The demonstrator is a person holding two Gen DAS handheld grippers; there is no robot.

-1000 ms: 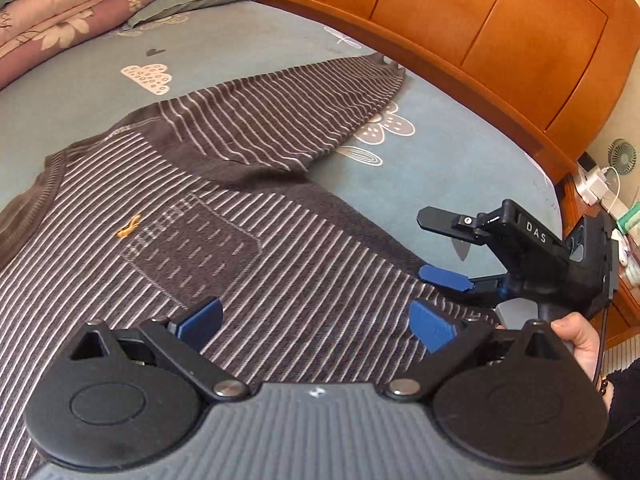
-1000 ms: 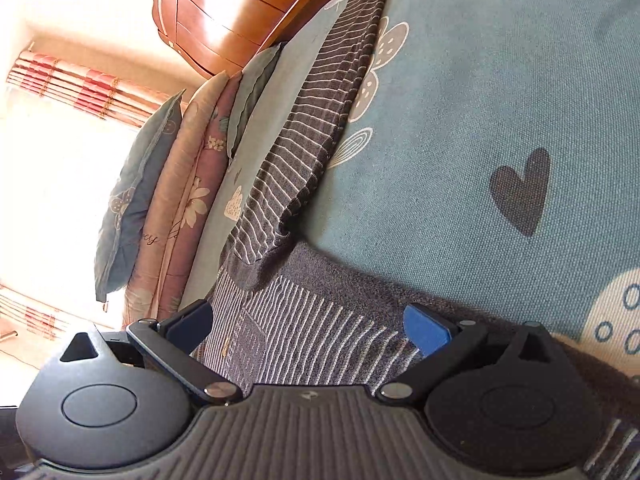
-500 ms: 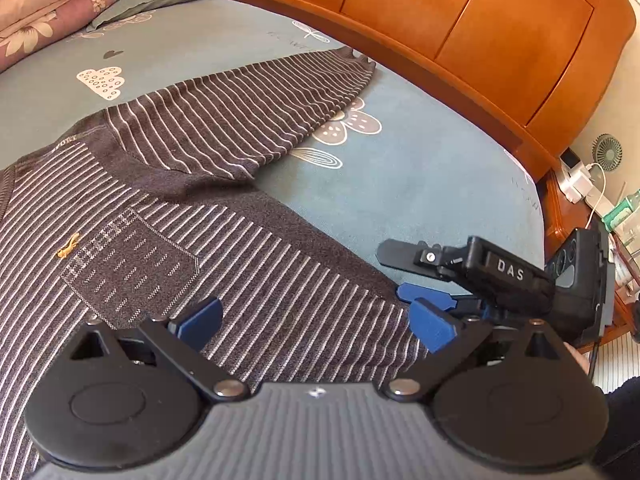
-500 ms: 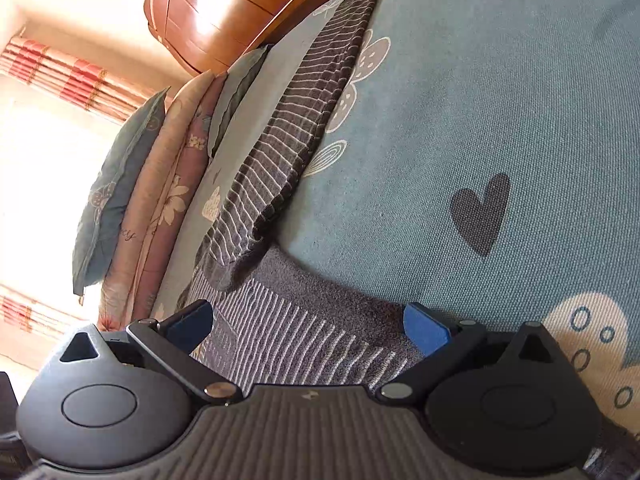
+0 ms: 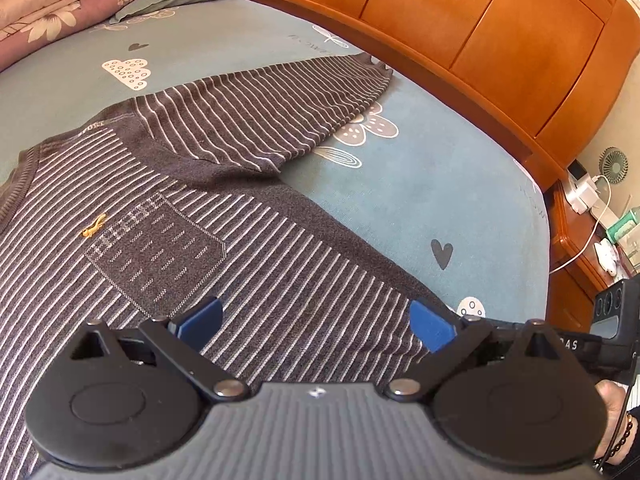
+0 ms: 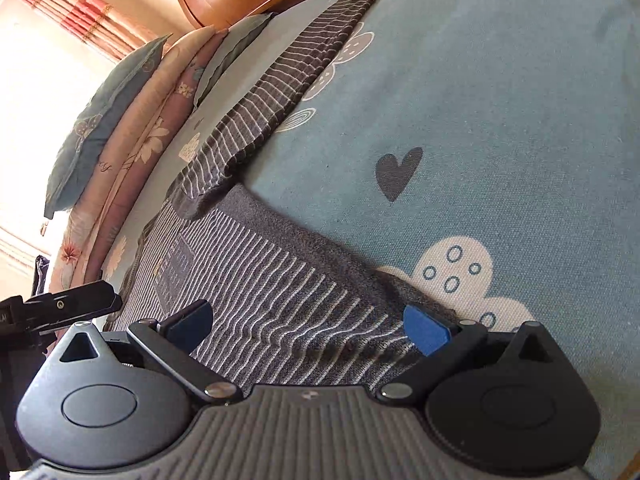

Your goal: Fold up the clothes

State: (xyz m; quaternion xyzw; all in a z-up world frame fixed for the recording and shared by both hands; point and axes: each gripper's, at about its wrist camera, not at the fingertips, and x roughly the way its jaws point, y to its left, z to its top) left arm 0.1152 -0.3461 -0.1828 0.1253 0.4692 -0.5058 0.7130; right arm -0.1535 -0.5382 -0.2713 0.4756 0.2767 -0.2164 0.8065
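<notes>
Grey knit sweater with thin white stripes and a chest pocket [image 5: 168, 216] lies flat, face up, on the teal patterned bedsheet [image 5: 420, 184]; one striped sleeve [image 5: 272, 112] is stretched out straight toward the orange wooden headboard [image 5: 460, 28], not folded in; no fold visible anywhere, so the task looks barely begun; sleeves and body all left to fold; left gripper [image 5: 316, 324] low over the lower body of the sweater, jaws spread wide, nothing between the blue pads [image 5: 200, 320]; right gripper [image 6: 308, 328] at the side edge of the sweater near the hem, jaws also wide apart, straddling rumpled fabric but not clamped on it; likely both are setting up to pinch the side edge; stacked floral pillows [image 6: 120, 132] along the far side; other sleeve out of view
</notes>
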